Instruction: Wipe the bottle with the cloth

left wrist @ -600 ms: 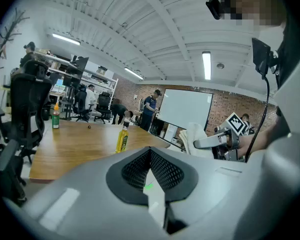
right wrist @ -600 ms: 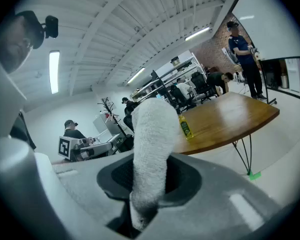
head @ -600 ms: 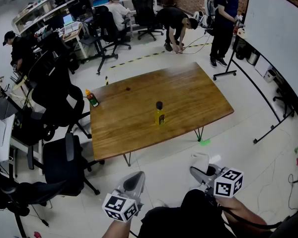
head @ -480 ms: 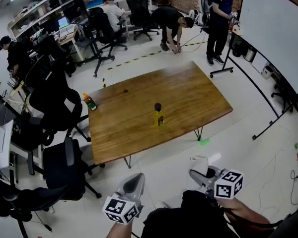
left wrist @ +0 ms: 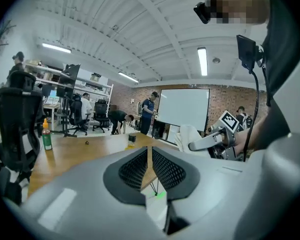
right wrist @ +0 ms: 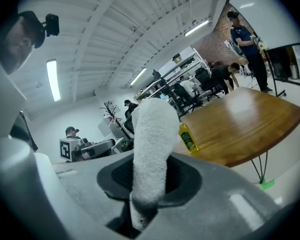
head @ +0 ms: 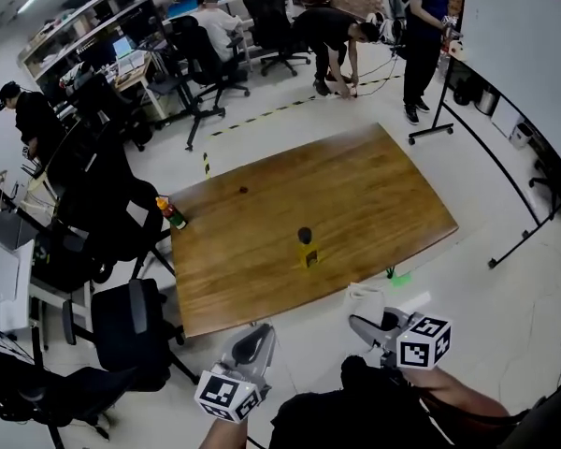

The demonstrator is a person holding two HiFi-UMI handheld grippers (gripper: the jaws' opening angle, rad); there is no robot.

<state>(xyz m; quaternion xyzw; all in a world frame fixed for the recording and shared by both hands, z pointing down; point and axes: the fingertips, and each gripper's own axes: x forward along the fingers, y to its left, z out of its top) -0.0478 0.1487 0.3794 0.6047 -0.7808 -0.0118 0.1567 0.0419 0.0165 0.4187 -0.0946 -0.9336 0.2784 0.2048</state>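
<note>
A small bottle (head: 305, 248) of yellow liquid with a dark cap stands upright near the front middle of the wooden table (head: 374, 190). It also shows small in the left gripper view as the bottle (left wrist: 132, 139) and in the right gripper view as the bottle (right wrist: 188, 137). My right gripper (head: 363, 323) is shut on a white cloth (right wrist: 151, 149), which sticks up between its jaws; the cloth (head: 365, 296) hangs just short of the table's front edge. My left gripper (head: 254, 342) is shut and empty, well short of the table.
A second bottle (head: 173, 212) with an orange cap and green label stands at the table's left edge. Black office chairs (head: 122, 318) crowd the left side. Several people stand or sit at the far end. A whiteboard (head: 528, 54) on a wheeled stand is at the right.
The table and bottle sit lower and closer in the head view: I have moved toward the table. Both grippers keep the same pose, the cloth still in the right one.
</note>
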